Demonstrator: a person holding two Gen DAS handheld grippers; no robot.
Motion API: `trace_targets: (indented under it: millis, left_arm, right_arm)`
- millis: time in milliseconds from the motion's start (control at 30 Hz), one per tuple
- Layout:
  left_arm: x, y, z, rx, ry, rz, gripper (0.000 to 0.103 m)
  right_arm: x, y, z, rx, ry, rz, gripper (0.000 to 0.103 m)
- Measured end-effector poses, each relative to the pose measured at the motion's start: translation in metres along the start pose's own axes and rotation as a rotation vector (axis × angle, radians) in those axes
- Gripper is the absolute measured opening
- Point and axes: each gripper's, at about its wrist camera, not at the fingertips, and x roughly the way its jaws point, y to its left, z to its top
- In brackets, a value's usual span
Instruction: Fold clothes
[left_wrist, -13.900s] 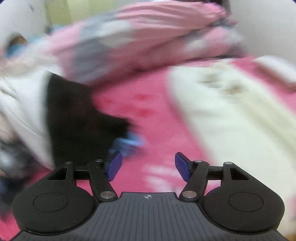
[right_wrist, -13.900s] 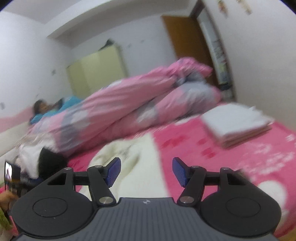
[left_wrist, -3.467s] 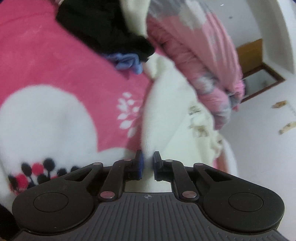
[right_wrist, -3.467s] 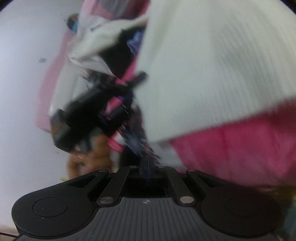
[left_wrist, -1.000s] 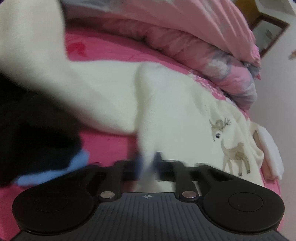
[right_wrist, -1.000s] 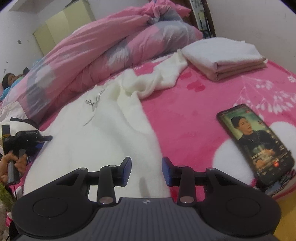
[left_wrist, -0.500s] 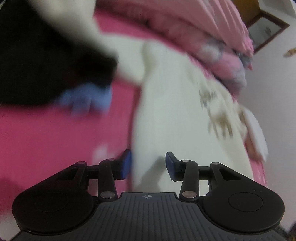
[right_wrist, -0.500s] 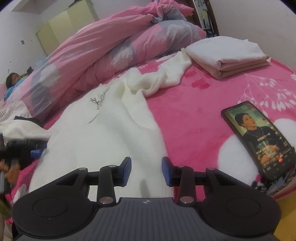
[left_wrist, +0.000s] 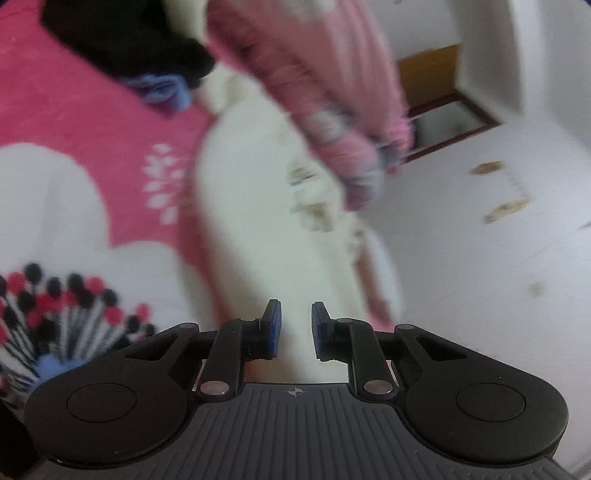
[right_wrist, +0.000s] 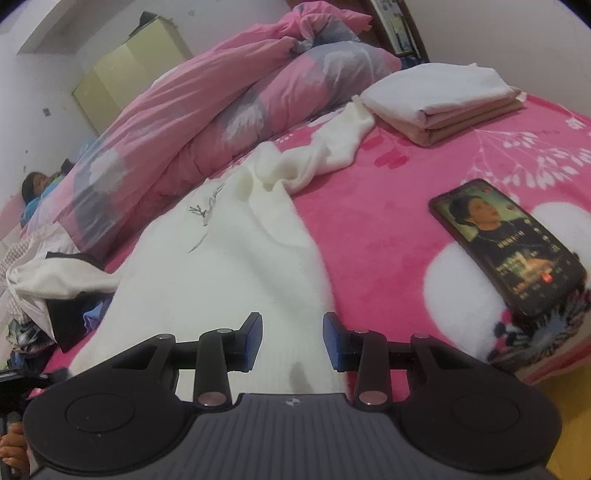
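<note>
A cream sweater (right_wrist: 229, 258) with a small deer print lies spread on the pink blanket (right_wrist: 388, 229), one sleeve trailing toward the folded stack. My right gripper (right_wrist: 292, 341) stands open over the sweater's near hem, nothing between its fingers. In the blurred left wrist view the same sweater (left_wrist: 258, 221) runs away from the camera. My left gripper (left_wrist: 294, 329) is partly open above the sweater's near edge, with a narrow gap and no cloth pinched.
A phone (right_wrist: 506, 243) with a lit screen lies on the blanket at right, near the bed edge. Folded white and beige cloths (right_wrist: 443, 103) are stacked at the back. A rumpled pink duvet (right_wrist: 221, 96) fills the far side. Black, white and blue clothes (right_wrist: 62, 295) are heaped at left.
The left gripper has swung and tilted, and its jaws have narrowed since half a second ago. The right gripper has opened a little wider and crept forward over the hem.
</note>
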Motion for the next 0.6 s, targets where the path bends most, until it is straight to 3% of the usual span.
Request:
trace_targets:
  millis: [67,133,233,300,500,600]
  left_arm:
    - [0.0,0.006,-0.003,-0.022,0.004,-0.002,0.017]
    - [0.006,0.018,-0.007,-0.05,0.02,0.07,0.018]
    - [0.006,0.03,-0.014,-0.083,0.01,0.115,0.018]
    - [0.001,0.03,-0.014,-0.101,-0.019,0.103,0.019]
    - [-0.013,0.011,-0.014,0.029,-0.088,0.187,0.025]
    - [-0.012,-0.01,-0.022,0.178,-0.085,0.249,0.03]
  right_arm:
    - [-0.003,-0.003,-0.002,0.013,-0.002,0.005,0.039]
    - [-0.006,-0.005,-0.003,0.023,-0.005,0.009,0.039]
    - [-0.009,-0.005,-0.005,0.018,-0.006,0.008,0.039]
    - [-0.011,-0.005,-0.006,0.015,-0.006,0.007,0.039]
    - [-0.006,-0.01,0.0,0.031,-0.02,0.021,0.041]
    - [-0.001,-0.015,0.005,0.045,-0.029,0.032,0.043]
